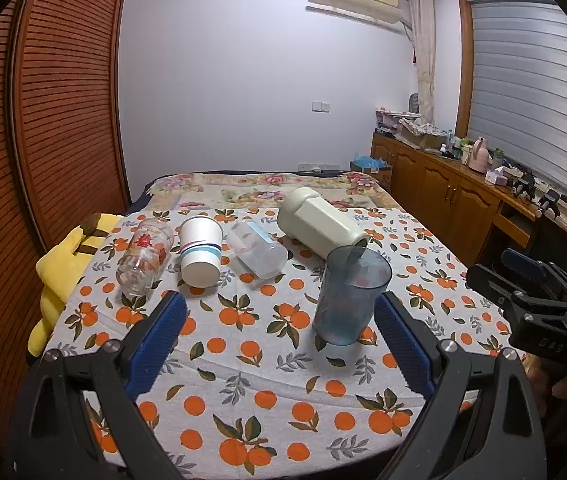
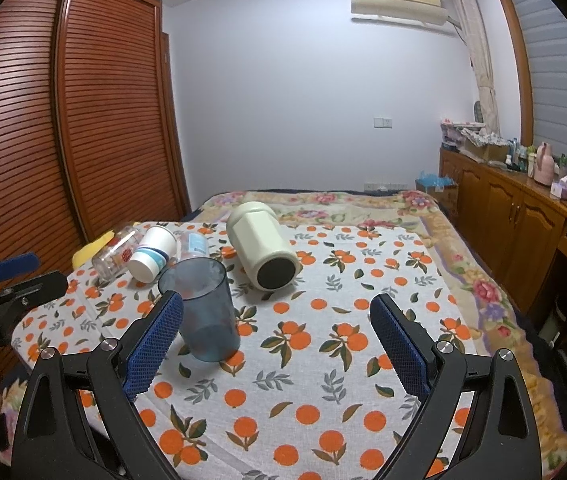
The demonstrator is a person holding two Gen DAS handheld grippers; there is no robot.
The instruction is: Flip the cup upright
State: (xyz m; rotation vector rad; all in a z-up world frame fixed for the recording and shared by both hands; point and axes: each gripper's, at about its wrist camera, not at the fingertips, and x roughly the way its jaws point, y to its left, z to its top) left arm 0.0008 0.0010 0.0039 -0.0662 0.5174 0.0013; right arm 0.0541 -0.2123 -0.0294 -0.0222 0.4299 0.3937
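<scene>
A translucent blue plastic tumbler [image 1: 350,297] stands upright, mouth up, on the orange-print tablecloth [image 1: 251,360], and it serves as the anchor for the rest. In the left wrist view the left gripper [image 1: 281,308] is spread wide with nothing between its blue ribbed fingers [image 1: 161,340]; the tumbler sits just inside the right-hand finger, and whether they touch cannot be told. In the right wrist view the right gripper [image 2: 277,312] is likewise wide apart and empty, the tumbler [image 2: 203,312] sitting just behind its left-hand finger [image 2: 155,344], near it but outside the gap. Directly beyond the tumbler a cream faceted bottle [image 1: 319,222] lies on its side, its dark round end [image 2: 277,274] pointing toward the right camera. To the tumbler's far left, three more vessels lie tipped over in a row: a clear frosted plastic cup [image 1: 257,250] nearest, then a white paper cup with blue stripes [image 1: 200,254], then a printed glass with red markings [image 1: 143,256]. A yellow plush toy [image 1: 59,276] lies at the table's left edge beyond the glass.
</scene>
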